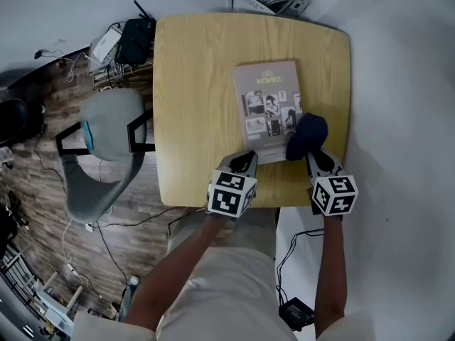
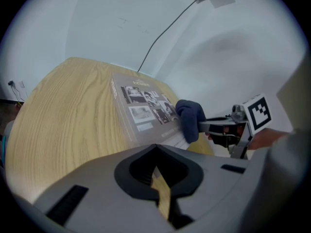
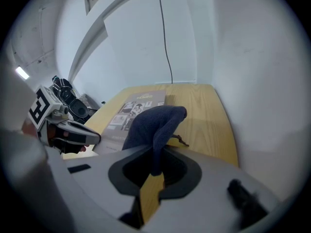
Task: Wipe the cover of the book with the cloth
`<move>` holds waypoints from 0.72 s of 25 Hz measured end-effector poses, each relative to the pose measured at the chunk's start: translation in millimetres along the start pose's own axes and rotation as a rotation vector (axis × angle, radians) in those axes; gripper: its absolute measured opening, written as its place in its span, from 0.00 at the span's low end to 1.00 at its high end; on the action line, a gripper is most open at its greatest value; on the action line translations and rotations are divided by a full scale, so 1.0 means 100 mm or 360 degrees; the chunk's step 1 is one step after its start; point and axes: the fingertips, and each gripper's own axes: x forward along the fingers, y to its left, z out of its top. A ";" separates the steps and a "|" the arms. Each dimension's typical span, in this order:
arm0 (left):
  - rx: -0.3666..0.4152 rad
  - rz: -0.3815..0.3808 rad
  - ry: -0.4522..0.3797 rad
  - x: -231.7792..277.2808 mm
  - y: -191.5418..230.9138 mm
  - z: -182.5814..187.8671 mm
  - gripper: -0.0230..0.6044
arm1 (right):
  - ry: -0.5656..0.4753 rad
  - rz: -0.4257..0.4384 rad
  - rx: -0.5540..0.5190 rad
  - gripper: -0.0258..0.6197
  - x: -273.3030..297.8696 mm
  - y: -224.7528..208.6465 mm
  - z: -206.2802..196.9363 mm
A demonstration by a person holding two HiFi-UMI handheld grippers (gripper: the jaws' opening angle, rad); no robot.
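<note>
A: So, where was the book (image 1: 269,109)?

B: It lay flat, cover up, on the light wooden surface (image 1: 192,98), toward the far right part. The cover was grey and showed the title "HOMES" above small black-and-white photos.

A: And the cloth (image 1: 307,136)?

B: It was dark blue and bunched up, resting on the near right part of the cover and partly over the book's right edge. The right hand-held gripper (image 1: 315,159) had its jaws clamped on the cloth's near end, with the fabric hanging forward from between them.

A: What about the other one?

B: The left hand-held gripper (image 1: 245,160) had its jaws together with nothing between them. Its tip sat at the book's near left corner. I couldn't tell whether it pressed down on the cover.

A: Anything beside the surface?

B: A grey chair (image 1: 106,144) stood to the left, on a wood-plank floor.
</note>
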 end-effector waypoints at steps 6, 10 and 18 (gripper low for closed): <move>-0.0010 0.0012 -0.0002 -0.02 0.00 -0.01 0.05 | 0.0008 0.0013 0.0005 0.12 -0.08 0.13 -0.13; -0.0001 0.0006 -0.0018 -0.11 -0.01 -0.04 0.05 | 0.0001 0.0036 -0.0002 0.12 -0.08 0.24 -0.15; -0.0043 0.0004 -0.0055 -0.27 0.01 -0.10 0.05 | -0.0018 0.0140 0.0012 0.12 0.00 0.57 -0.13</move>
